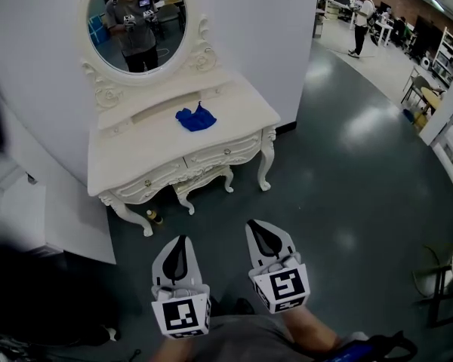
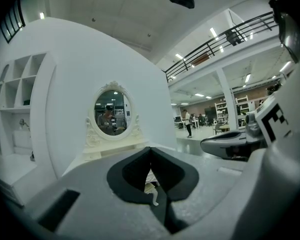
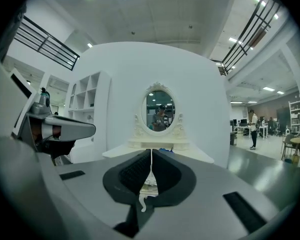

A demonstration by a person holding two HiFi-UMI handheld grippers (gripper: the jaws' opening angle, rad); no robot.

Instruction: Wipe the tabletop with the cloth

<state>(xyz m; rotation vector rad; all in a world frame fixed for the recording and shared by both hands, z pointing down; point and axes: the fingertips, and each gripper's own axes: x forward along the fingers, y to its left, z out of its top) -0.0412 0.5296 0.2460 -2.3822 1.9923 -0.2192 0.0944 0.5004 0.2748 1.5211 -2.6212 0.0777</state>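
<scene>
Both tools are closed and empty: the left tool (image 2: pixel 150 152) has its dark pads meeting at the tips in its own view, and the right tool (image 3: pixel 151 155) has its pads pressed together along a thin line. From the head view the left tool (image 1: pixel 183 241) and right tool (image 1: pixel 258 229) are held side by side, close to the person's body, over the dark floor (image 1: pixel 347 172), their noses pointing forward toward the white bench (image 1: pixel 136 153). A bare right forearm (image 1: pixel 311 327) reaches in behind the right tool. Each tool's view catches the other at its edge. Only the head view shows the blue cloth (image 1: pixel 196 118) whole: it lies crumpled on the benchtop toward the back, below the oval mirror (image 1: pixel 136 21), well apart from both tools and ahead of them. The right gripper view gives just a blue sliver of the cloth (image 3: pixel 164 149) on the benchtop, right above its closed pads. The mirror (image 3: pixel 159 112) reflects the person holding the tools. Open wall shelves (image 2: pixel 10 89) show in the left gripper view, left of the mirror (image 2: pixel 112 112). Another person (image 1: pixel 361 21) stands far off in the head view, at the upper right.
</scene>
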